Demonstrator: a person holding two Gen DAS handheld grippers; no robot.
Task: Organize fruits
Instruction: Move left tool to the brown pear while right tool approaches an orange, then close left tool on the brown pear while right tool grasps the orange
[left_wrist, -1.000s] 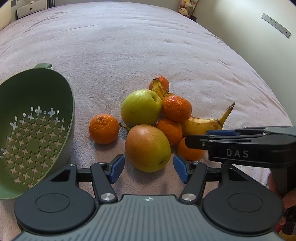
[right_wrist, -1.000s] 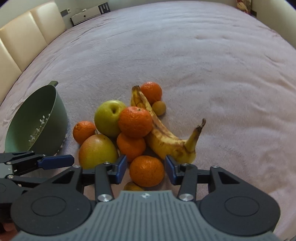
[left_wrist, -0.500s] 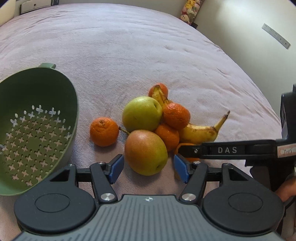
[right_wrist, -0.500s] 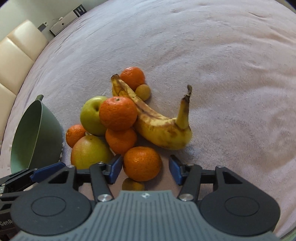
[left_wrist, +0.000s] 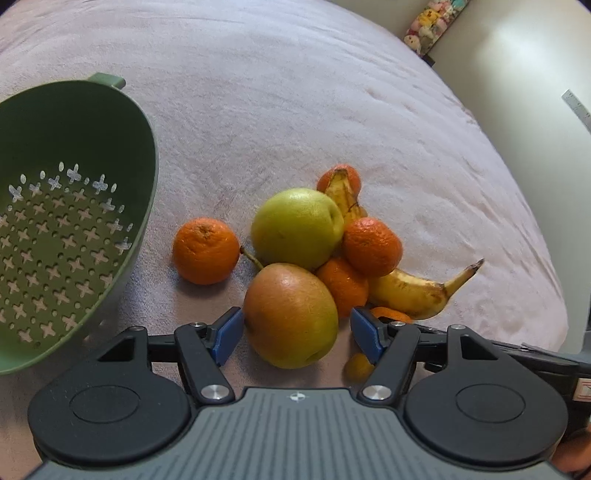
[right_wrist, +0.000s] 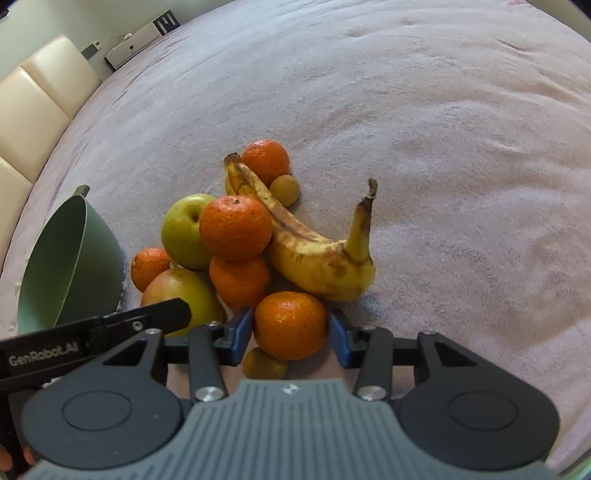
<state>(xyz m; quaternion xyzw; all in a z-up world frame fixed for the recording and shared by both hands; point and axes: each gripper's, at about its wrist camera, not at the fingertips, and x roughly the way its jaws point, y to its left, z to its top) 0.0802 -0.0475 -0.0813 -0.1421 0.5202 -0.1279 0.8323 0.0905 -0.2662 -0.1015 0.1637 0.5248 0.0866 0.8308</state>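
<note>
Fruit lies heaped on a pink blanket. A red-green pear sits between the blue pads of my left gripper. Its jaws are opening and a gap shows on the pear's right side. Behind it are a green apple, a lone mandarin and a banana. My right gripper is closing on the nearest mandarin, and both pads meet its sides. The banana, the apple and more mandarins lie beyond.
A green colander stands tilted left of the pile, also seen as the colander. Small yellow fruits lie by the heap. The left gripper's finger crosses the right view's lower left. Cream cushions edge the far left.
The left gripper has come closer around the pear and its pads stand wider. The right gripper rolled, widened, then narrowed onto the near mandarin. The fruit stays put.
</note>
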